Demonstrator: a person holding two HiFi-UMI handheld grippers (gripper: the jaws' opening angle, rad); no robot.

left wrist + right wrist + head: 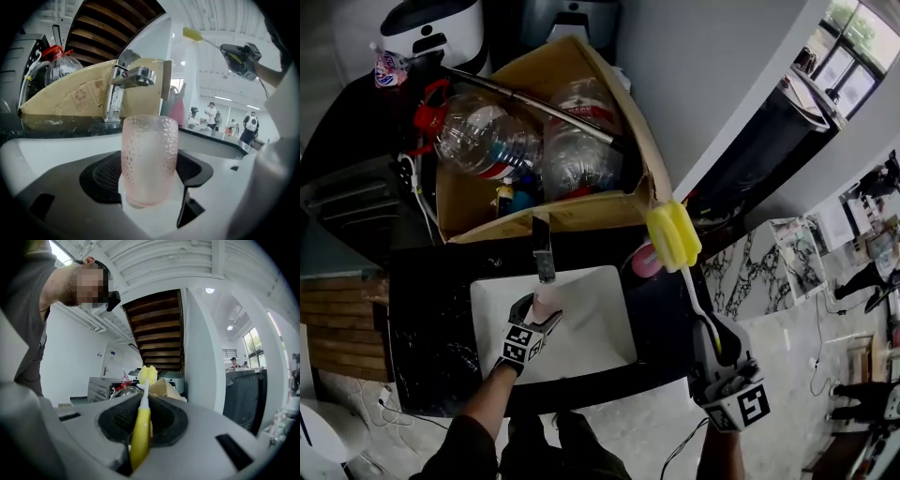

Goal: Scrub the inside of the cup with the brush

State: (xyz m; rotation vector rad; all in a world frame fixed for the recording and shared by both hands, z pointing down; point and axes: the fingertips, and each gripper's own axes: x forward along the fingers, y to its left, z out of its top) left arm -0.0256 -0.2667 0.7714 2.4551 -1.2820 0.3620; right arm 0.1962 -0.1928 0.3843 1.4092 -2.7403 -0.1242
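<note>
White sink (602,323) in black counter (431,319), cup (547,304) above

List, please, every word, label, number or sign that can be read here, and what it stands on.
No word or number is legible.
Recycling-arrows sign: printed on the cardboard box; the marks beside it are blurred.
Red label on the plastic bottle: too small to read.
</note>
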